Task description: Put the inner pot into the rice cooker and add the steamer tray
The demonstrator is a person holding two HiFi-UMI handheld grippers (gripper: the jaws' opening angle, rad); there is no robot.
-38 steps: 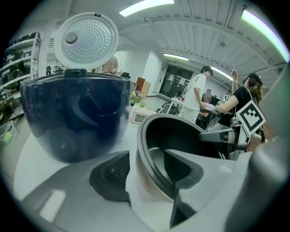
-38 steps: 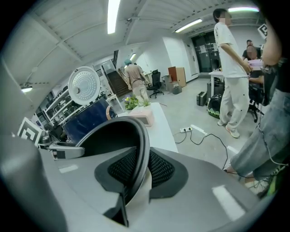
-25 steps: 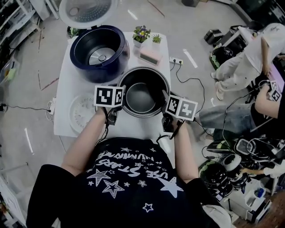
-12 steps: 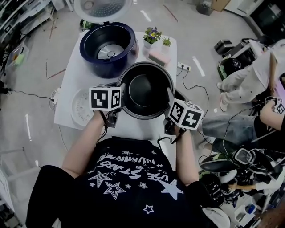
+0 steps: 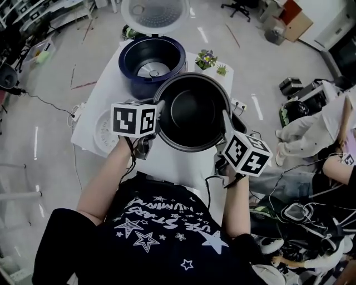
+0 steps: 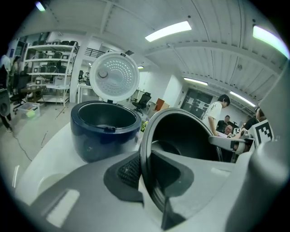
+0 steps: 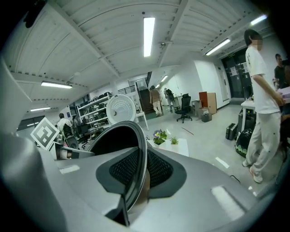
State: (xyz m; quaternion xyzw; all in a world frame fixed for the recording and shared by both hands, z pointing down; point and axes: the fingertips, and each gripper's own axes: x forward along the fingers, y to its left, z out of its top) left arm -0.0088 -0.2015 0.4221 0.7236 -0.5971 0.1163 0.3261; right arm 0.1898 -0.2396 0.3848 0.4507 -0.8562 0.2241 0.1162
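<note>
Jaws of the left gripper [image 5: 158,110] and right gripper [image 5: 225,121] clamp opposite sides of the inner pot [image 5: 192,111] rim, holding it above the white surface [image 5: 172,164]. The steamer tray [image 5: 102,133] lies at left. Beyond, the rice cooker [image 5: 150,58] stands open, lid [image 5: 154,12] raised.

Colours showing: dark inner pot [image 5: 192,111] vs navy rice cooker [image 5: 136,55].
Pot's reading black inside w/ grey metallic rim; cooker's showing a silver plate at its base, lid [image 5: 154,12] white w/ dotted pattern. Steamer tray [image 5: 103,139] & table [image 5: 172,164] are looking white. Left gripper [image 6: 147,174] & right gripper [image 7: 141,174] are showing grey shells, black ridged pads, cubes white w/ black squares. Person's shirt [image 5: 161,222] is showing white stars on black.
</note>
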